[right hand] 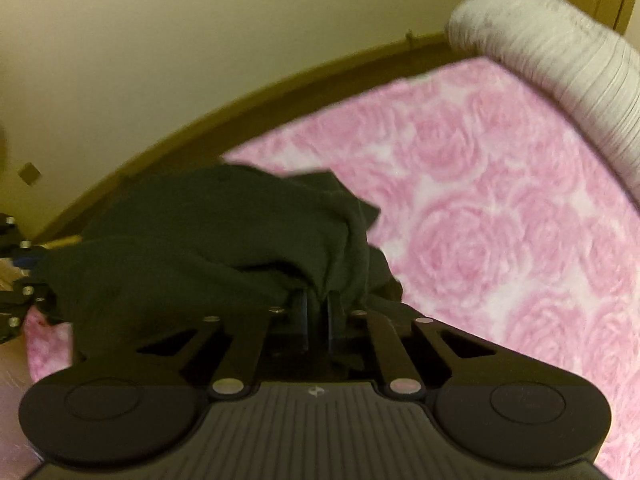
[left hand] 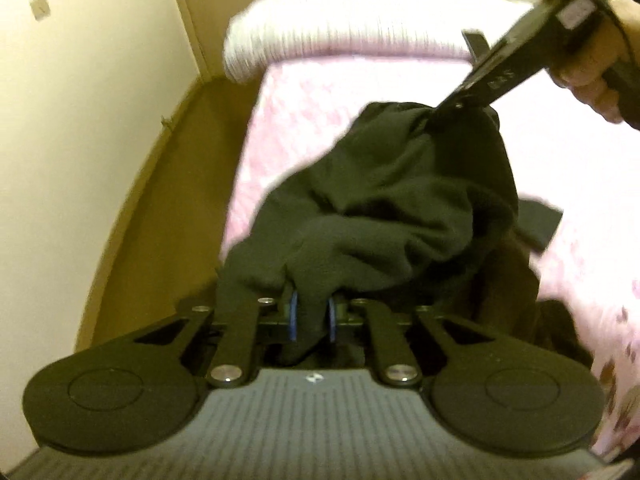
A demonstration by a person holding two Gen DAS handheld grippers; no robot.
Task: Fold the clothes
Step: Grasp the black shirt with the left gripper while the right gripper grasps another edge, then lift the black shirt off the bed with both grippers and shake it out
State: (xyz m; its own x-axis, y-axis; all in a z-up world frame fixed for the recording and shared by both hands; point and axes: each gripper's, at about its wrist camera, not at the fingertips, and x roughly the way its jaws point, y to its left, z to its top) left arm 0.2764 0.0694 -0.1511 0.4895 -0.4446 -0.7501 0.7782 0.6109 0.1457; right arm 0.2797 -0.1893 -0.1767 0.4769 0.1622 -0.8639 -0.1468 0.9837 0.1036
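Observation:
A dark green-black garment (left hand: 400, 200) hangs bunched between my two grippers above a pink rose-patterned bed (left hand: 320, 92). My left gripper (left hand: 312, 316) is shut on one edge of the garment, cloth pinched between its blue-edged pads. My right gripper (left hand: 452, 108) comes in from the upper right in the left wrist view and is shut on the garment's far edge. In the right wrist view the right gripper (right hand: 318, 316) pinches the garment (right hand: 224, 248), which drapes to the left toward the left gripper (right hand: 16, 280).
A rolled white-grey ribbed blanket (left hand: 320, 28) lies at the bed's far end, also seen in the right wrist view (right hand: 560, 76). A cream wall (left hand: 80, 120) with a brown skirting board runs along the bed's left side. The pink bedcover (right hand: 500, 220) spreads out to the right.

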